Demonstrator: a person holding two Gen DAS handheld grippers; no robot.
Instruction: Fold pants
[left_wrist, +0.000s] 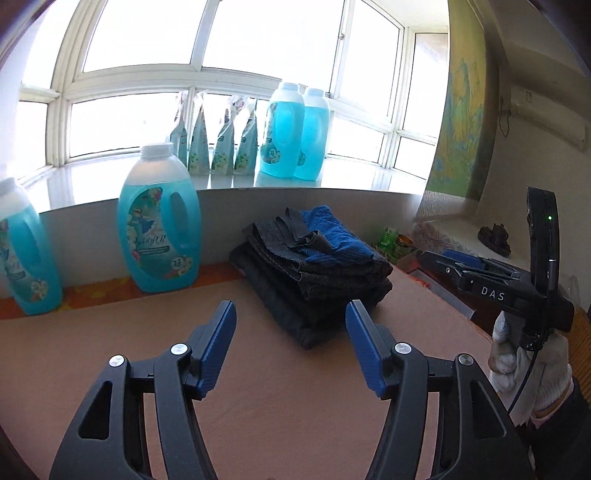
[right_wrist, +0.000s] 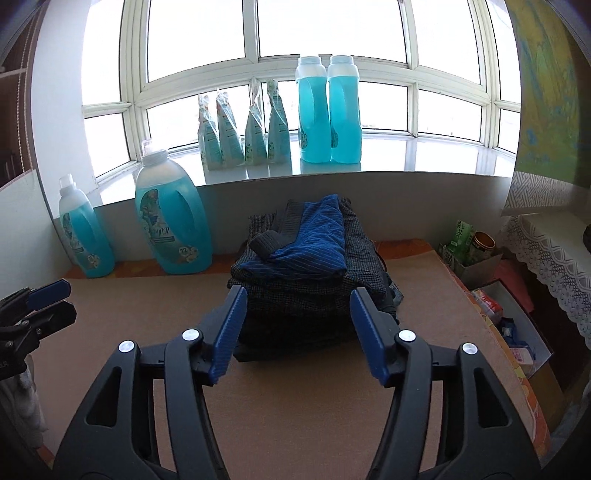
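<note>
A stack of folded dark grey pants (left_wrist: 325, 284) lies on the tan table top (left_wrist: 258, 387), with blue striped pants (left_wrist: 332, 236) folded on top. The stack also shows in the right wrist view (right_wrist: 303, 295), the blue pants (right_wrist: 314, 240) uppermost. My left gripper (left_wrist: 290, 317) is open and empty, just short of the stack's near left corner. My right gripper (right_wrist: 297, 299) is open and empty, its fingertips at the stack's front edge, one on each side. The right gripper also shows in the left wrist view (left_wrist: 461, 260), at the right, held in a white-gloved hand.
Blue detergent bottles (left_wrist: 159, 221) stand against the back wall at the left (right_wrist: 173, 221). More bottles (right_wrist: 328, 110) and pouches (right_wrist: 240, 129) stand on the window sill. Boxes and tins (right_wrist: 476, 247) sit beyond the table's right edge.
</note>
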